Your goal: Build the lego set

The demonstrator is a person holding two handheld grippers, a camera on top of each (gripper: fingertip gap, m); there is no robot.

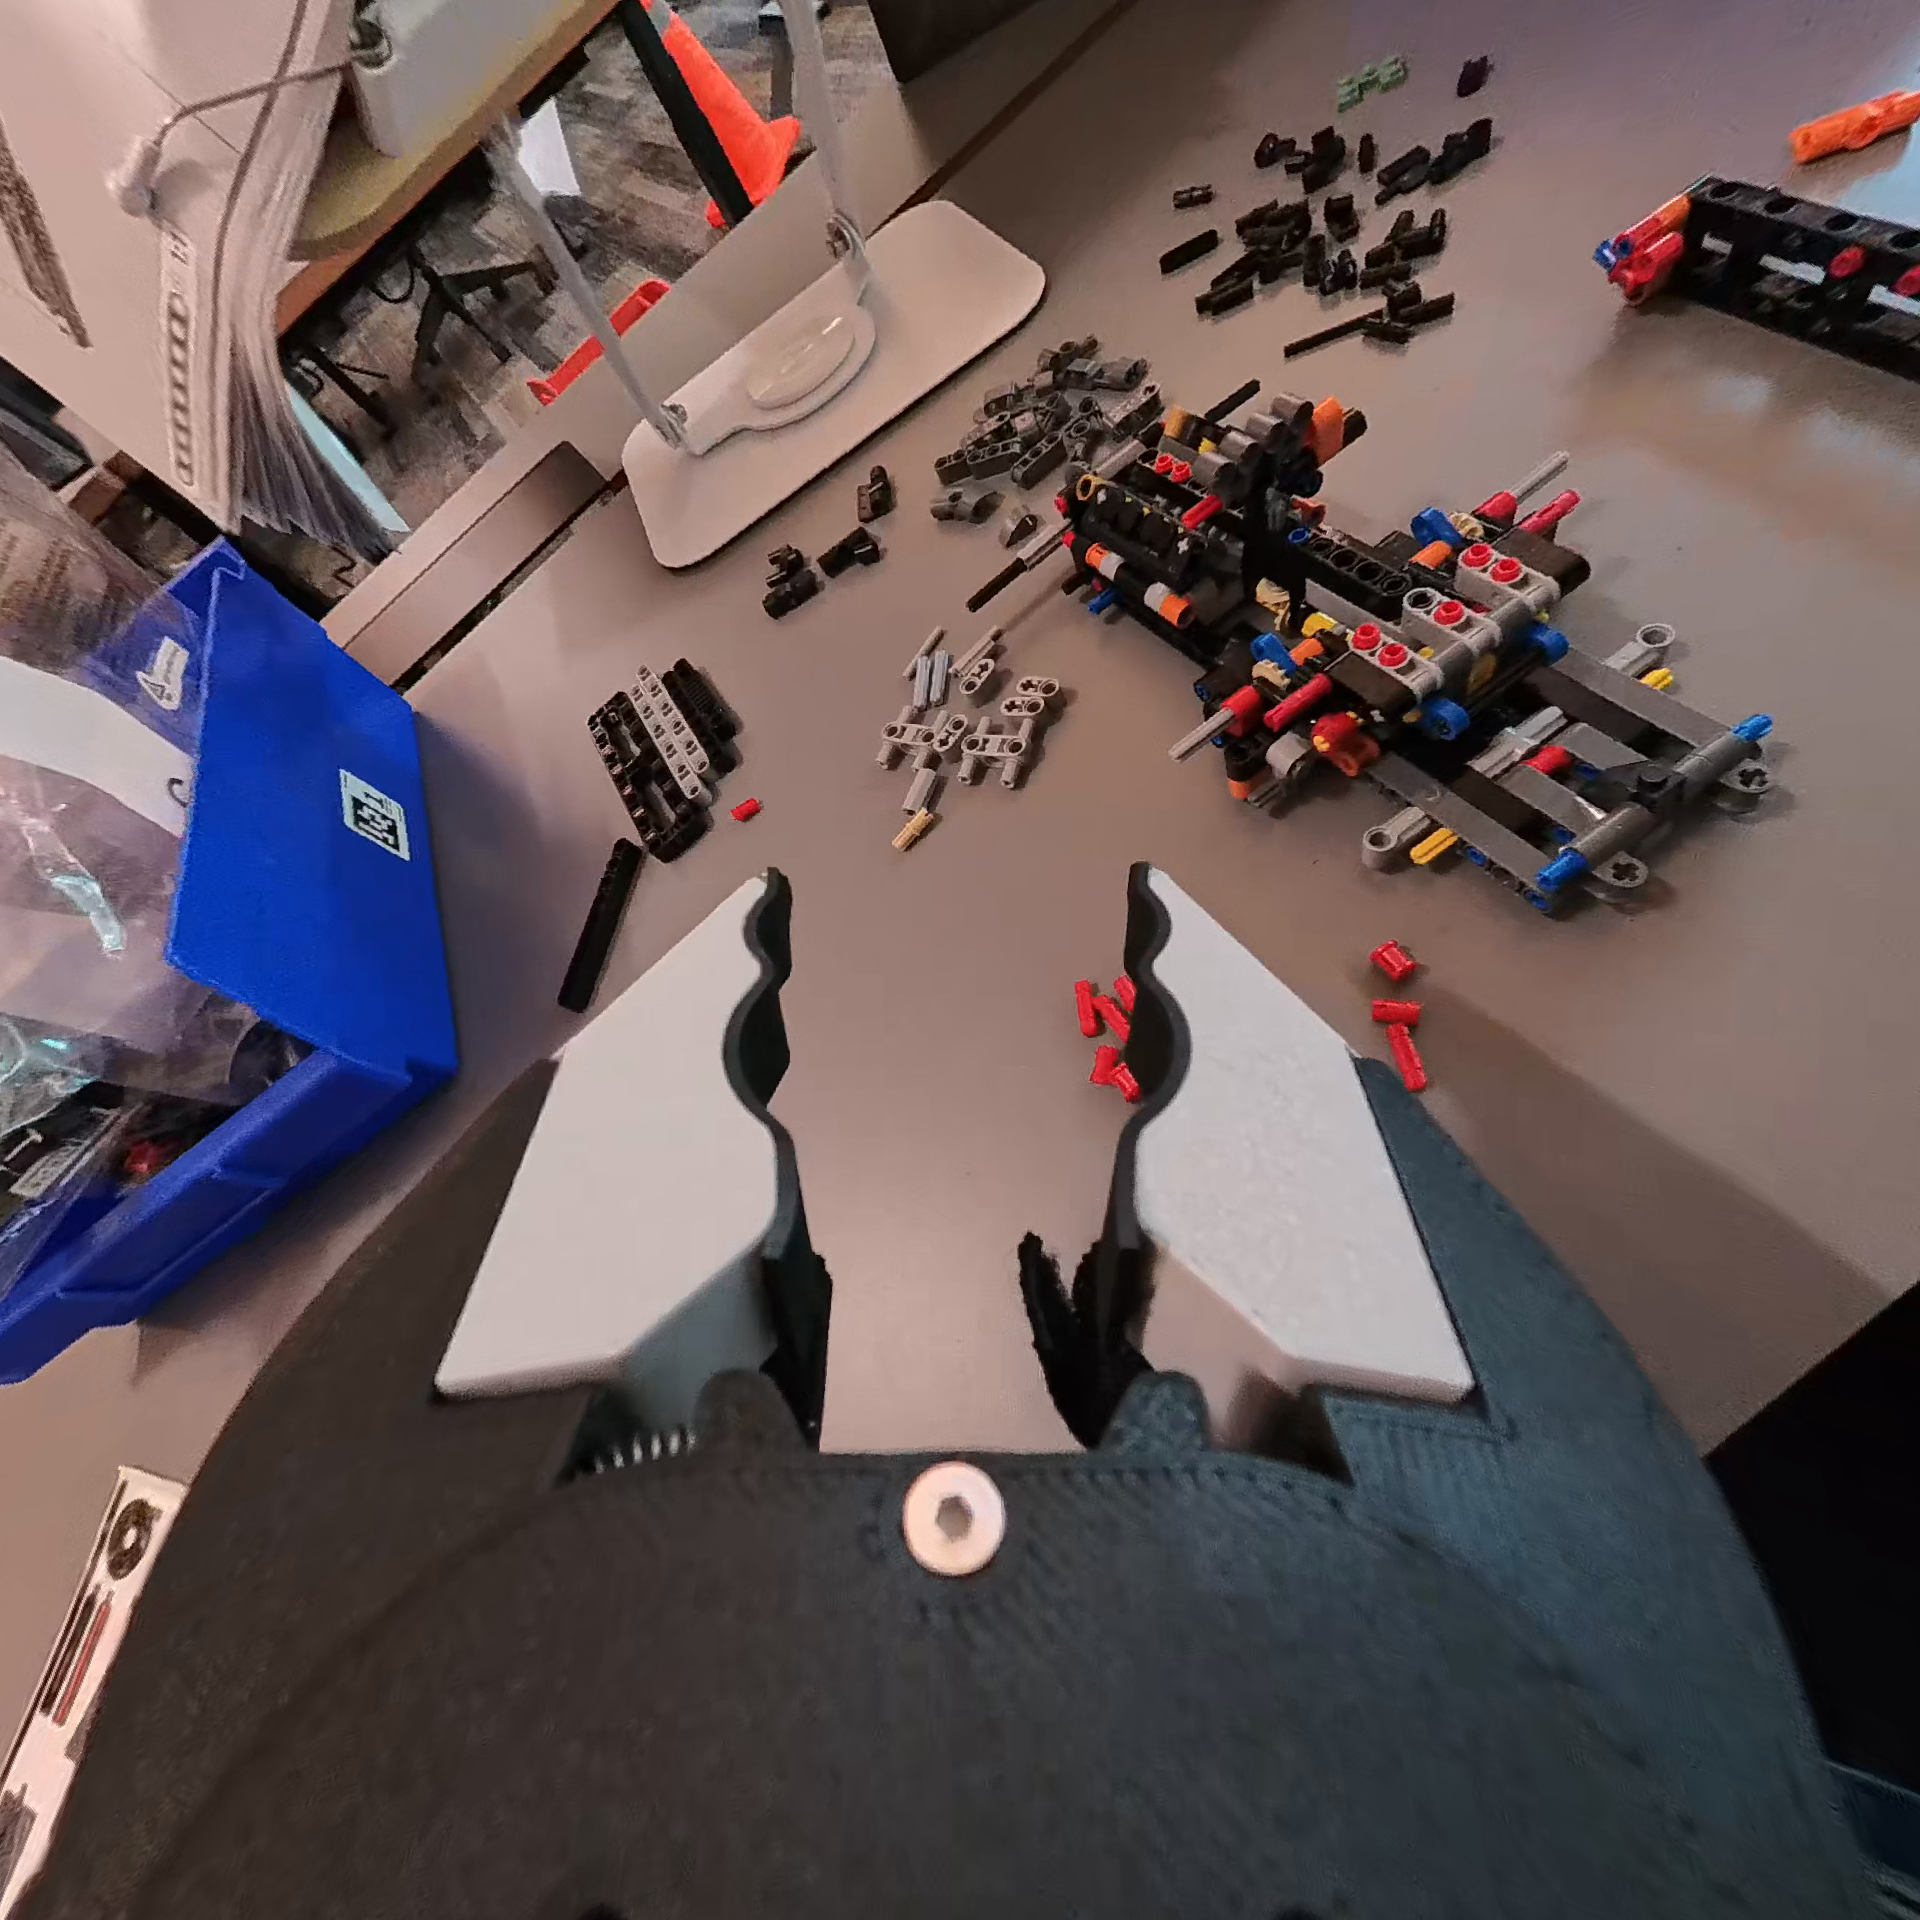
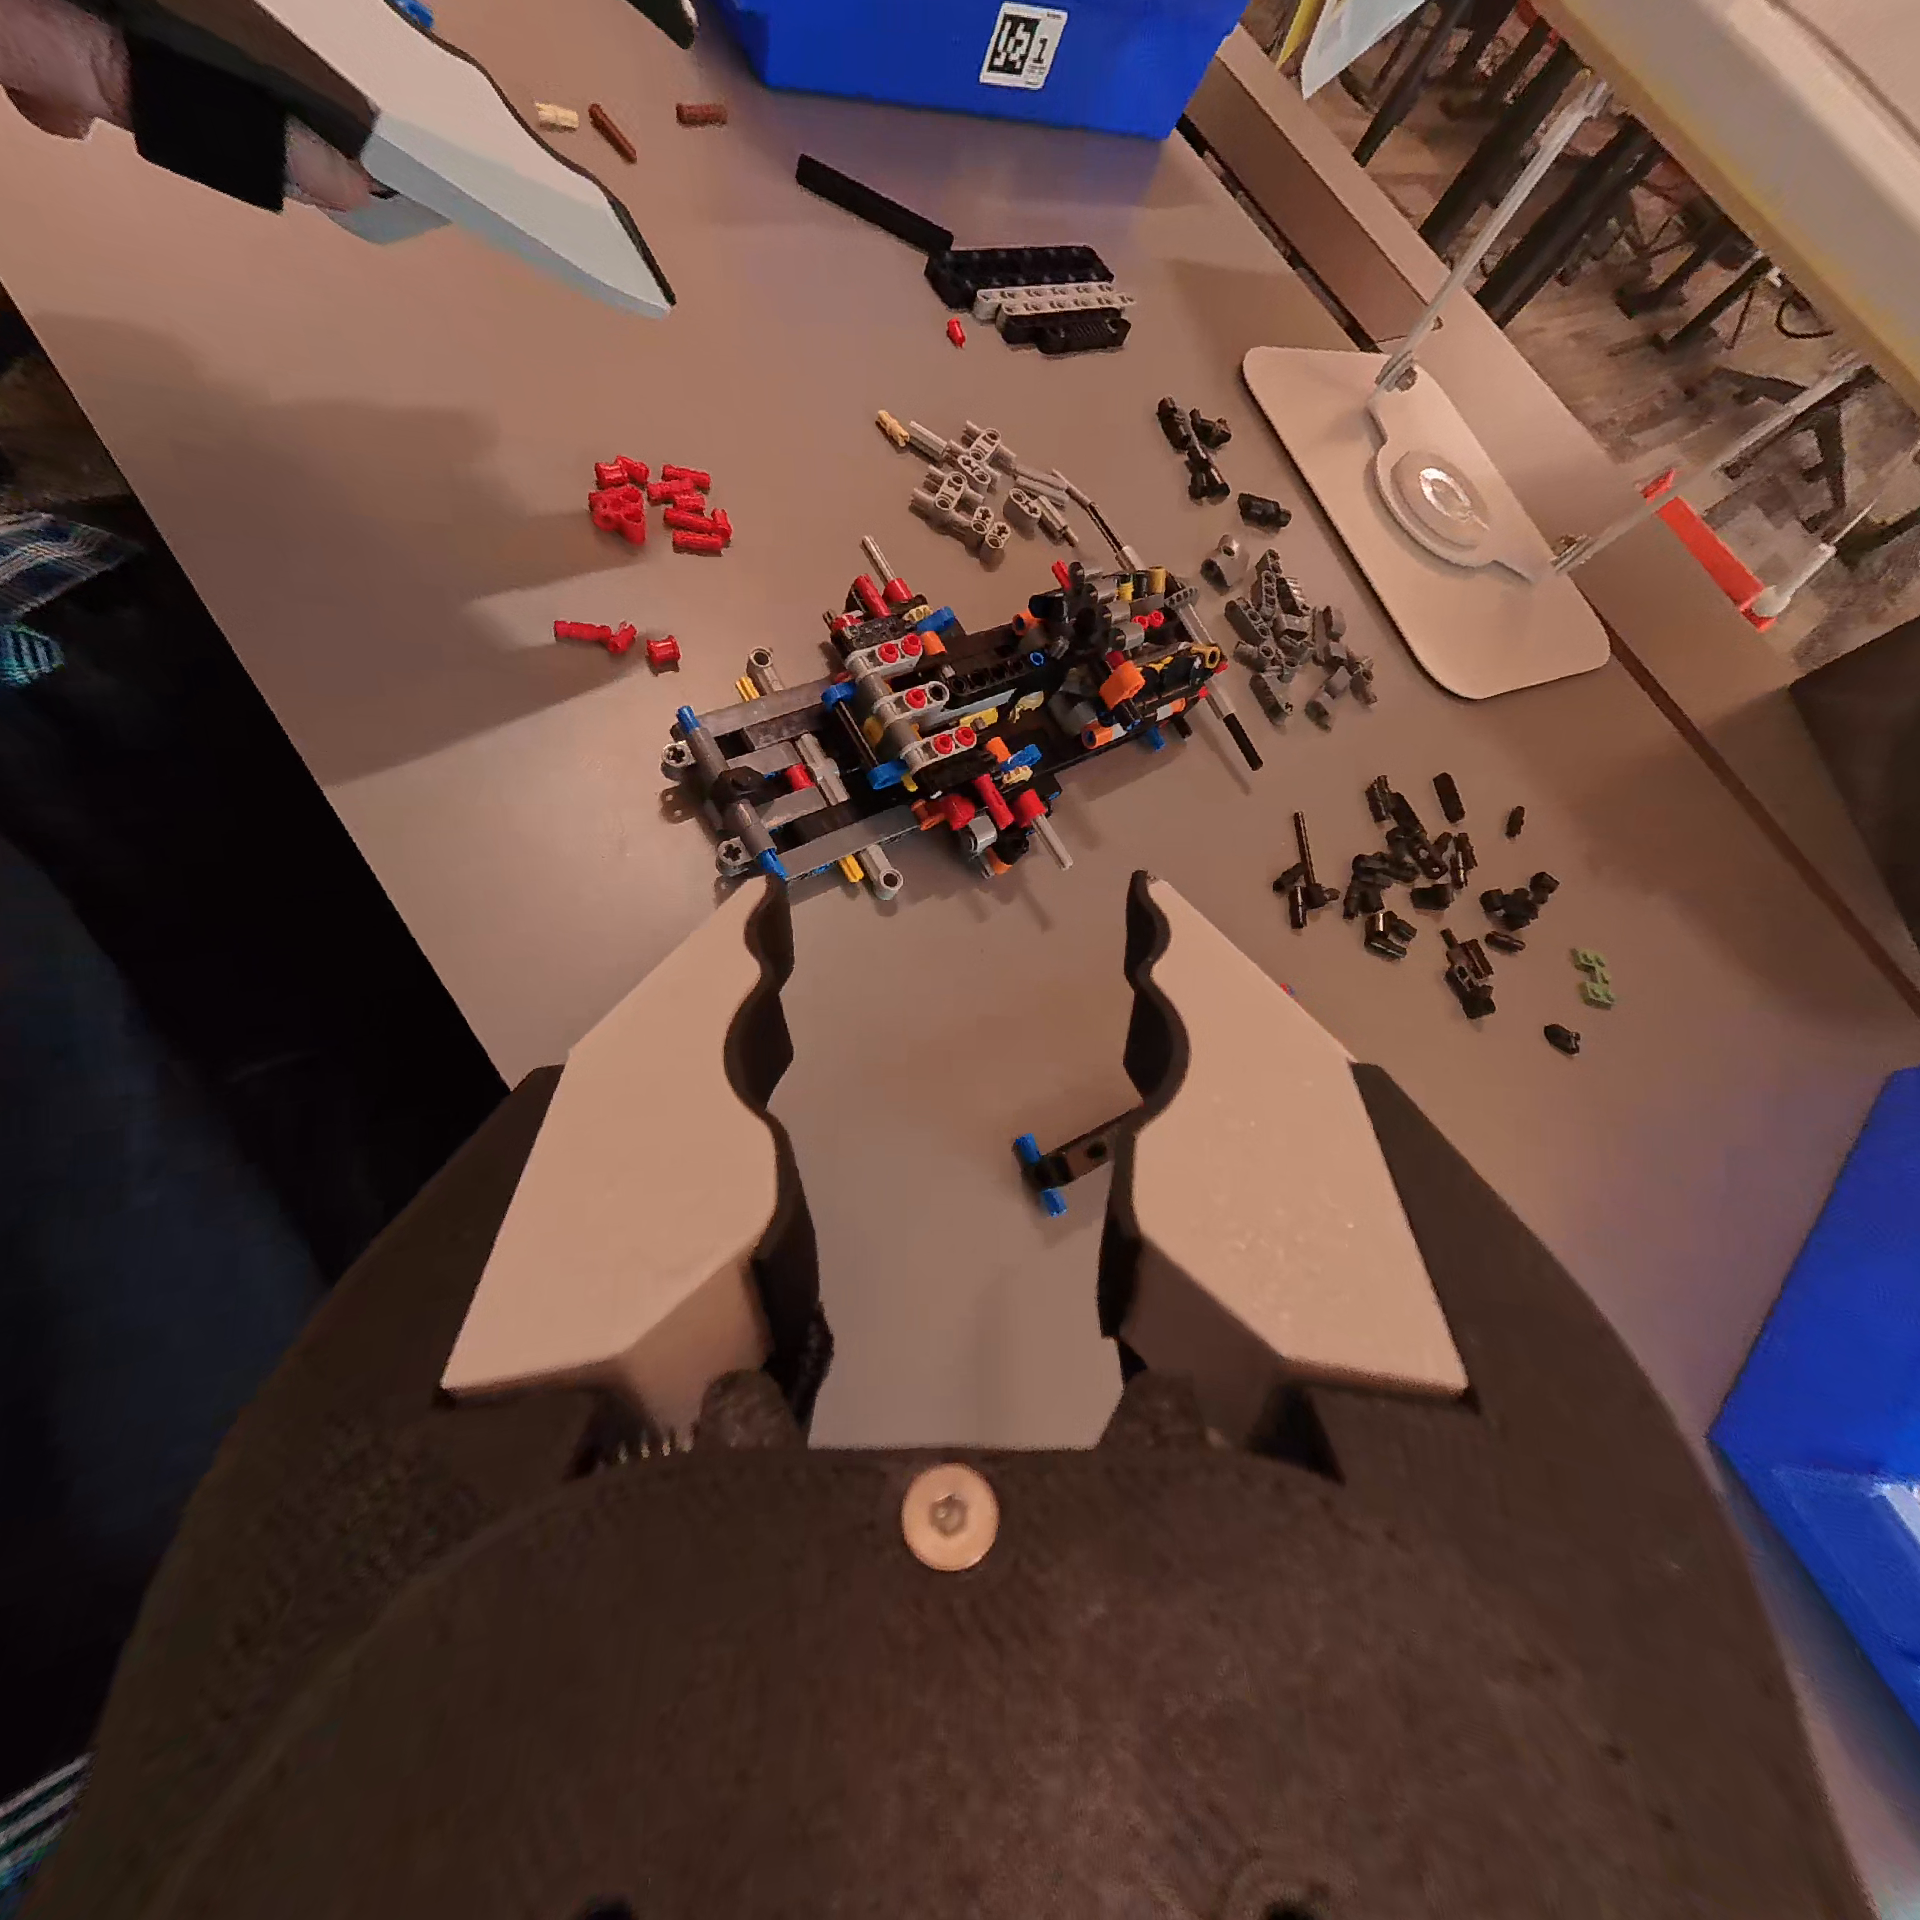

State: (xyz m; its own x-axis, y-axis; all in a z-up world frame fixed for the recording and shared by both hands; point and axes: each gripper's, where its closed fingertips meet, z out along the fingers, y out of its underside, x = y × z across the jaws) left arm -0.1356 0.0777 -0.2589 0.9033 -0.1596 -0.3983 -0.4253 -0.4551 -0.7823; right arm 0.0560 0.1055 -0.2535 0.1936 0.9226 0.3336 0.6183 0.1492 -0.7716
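Note:
The half-built Lego chassis [image 1: 1403, 644] lies on the grey table, black and grey with red, blue and orange pins; it also shows in the right wrist view [image 2: 935, 717]. My left gripper [image 1: 956, 883] is open and empty above the table, with several red pins [image 1: 1107, 1029] beside its right finger. My right gripper [image 2: 956, 888] is open, just short of the chassis's near end. A small black piece with blue pins [image 2: 1070, 1158] lies on the table by its right finger. The left gripper [image 2: 520, 208] shows at the top left of the right wrist view.
Sorted piles lie around the chassis: black pins [image 1: 1330, 239], dark grey connectors [image 1: 1049, 416], light grey connectors [image 1: 966, 717], black and grey beams [image 1: 665, 758], more red pins [image 2: 660, 499]. A blue bin [image 1: 301, 831], a white stand base [image 1: 831, 364] and a second black assembly [image 1: 1808, 270] stand farther off.

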